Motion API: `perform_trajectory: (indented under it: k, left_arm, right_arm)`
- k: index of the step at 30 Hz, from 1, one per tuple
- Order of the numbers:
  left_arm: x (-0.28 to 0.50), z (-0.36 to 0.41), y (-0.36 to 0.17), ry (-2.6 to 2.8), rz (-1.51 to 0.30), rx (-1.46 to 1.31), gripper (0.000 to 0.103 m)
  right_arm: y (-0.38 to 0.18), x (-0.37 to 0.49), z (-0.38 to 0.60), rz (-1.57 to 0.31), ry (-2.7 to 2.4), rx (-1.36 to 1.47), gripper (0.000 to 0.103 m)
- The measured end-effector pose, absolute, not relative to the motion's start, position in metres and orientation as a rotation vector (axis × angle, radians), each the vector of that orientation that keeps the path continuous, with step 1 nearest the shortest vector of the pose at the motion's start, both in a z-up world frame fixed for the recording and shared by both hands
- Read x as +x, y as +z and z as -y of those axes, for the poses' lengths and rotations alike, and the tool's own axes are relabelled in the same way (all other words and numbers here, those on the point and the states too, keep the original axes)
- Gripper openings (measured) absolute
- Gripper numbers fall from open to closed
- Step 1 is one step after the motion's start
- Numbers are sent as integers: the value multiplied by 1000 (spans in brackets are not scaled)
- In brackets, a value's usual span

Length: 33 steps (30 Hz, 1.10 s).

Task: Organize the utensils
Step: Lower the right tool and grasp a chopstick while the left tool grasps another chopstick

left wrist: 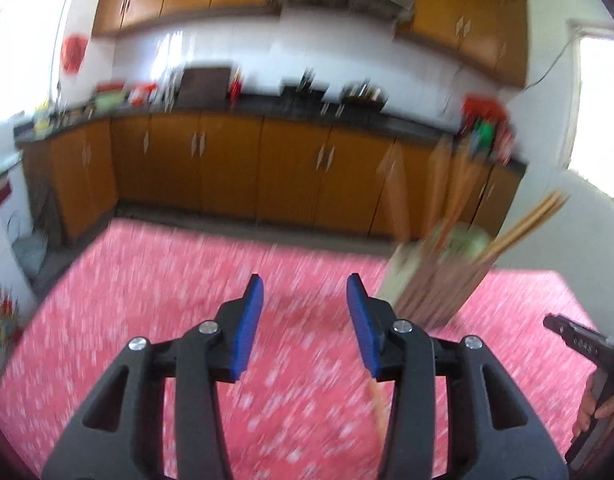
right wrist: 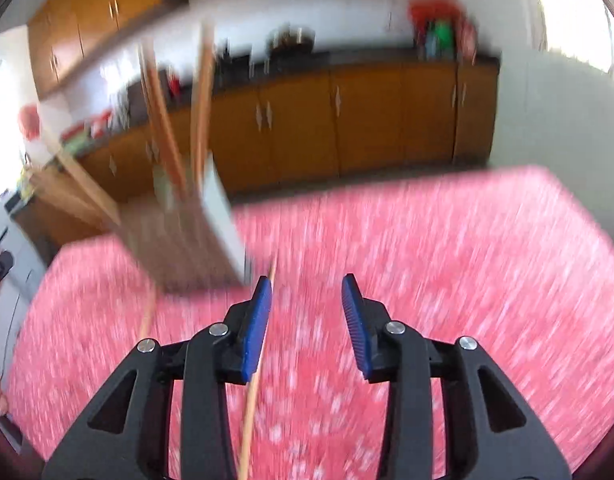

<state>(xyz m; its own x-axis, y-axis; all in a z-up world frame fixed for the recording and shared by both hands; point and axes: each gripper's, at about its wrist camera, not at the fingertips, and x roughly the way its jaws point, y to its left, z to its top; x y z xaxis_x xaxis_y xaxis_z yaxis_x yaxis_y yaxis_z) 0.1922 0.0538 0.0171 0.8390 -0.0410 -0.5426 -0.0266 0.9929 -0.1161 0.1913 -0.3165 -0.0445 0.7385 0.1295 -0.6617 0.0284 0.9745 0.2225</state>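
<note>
A brown, slatted utensil holder (left wrist: 435,284) stands on the pink cloth ahead and to the right of the left tongs, holding upright wooden chopsticks (left wrist: 527,220), while a loose chopstick (right wrist: 253,396) lies beside the right tongs' left pad.

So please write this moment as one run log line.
left gripper: open, empty | right gripper: open, empty | utensil holder: upright on red tablecloth | loose chopstick: on cloth

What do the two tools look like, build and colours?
Both match. The left tool and the right tool each have matte black plastic linkage arms with triangular cut-outs, silver round pivot pins, and flat blue ribbed pads on the two fingers. No cables or markings show. The frames are blurred, so finer detail is unclear.
</note>
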Motion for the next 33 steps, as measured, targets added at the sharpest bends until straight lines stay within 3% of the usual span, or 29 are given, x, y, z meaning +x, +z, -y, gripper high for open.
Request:
perform_trajectory:
  k: [4, 10, 12, 14, 16, 20, 30, 33]
  left_arm:
    - [193, -68, -32, 18, -699, -175, 44]
    - [180, -53, -57, -33, -742, -173, 44]
    - [178, -39, -61, -54, -750, -163, 44]
    - [177, -26, -64, -77, -764, -152, 44]
    - [177, -13, -71, -96, -784, -139, 44]
    - [180, 7, -77, -124, -814, -121, 42]
    - [189, 38, -108, -141, -923, -51, 20]
    - [190, 42, -111, -106, -914, 0, 8]
  right_arm:
    - [-90, 180, 296, -840, 134, 236, 36]
    - [-113, 173, 270, -888, 187, 185, 32]
    - [-118, 173, 265, -899, 178, 172, 28]
    - [-122, 171, 262, -890, 159, 156, 14]
    - [-124, 174, 263, -889, 139, 142, 8]
    - [-122, 181, 280, -887, 80, 179, 7]
    - [-124, 183, 293, -880, 51, 196, 7]
    - [-124, 182, 293, -879, 54, 193, 7]
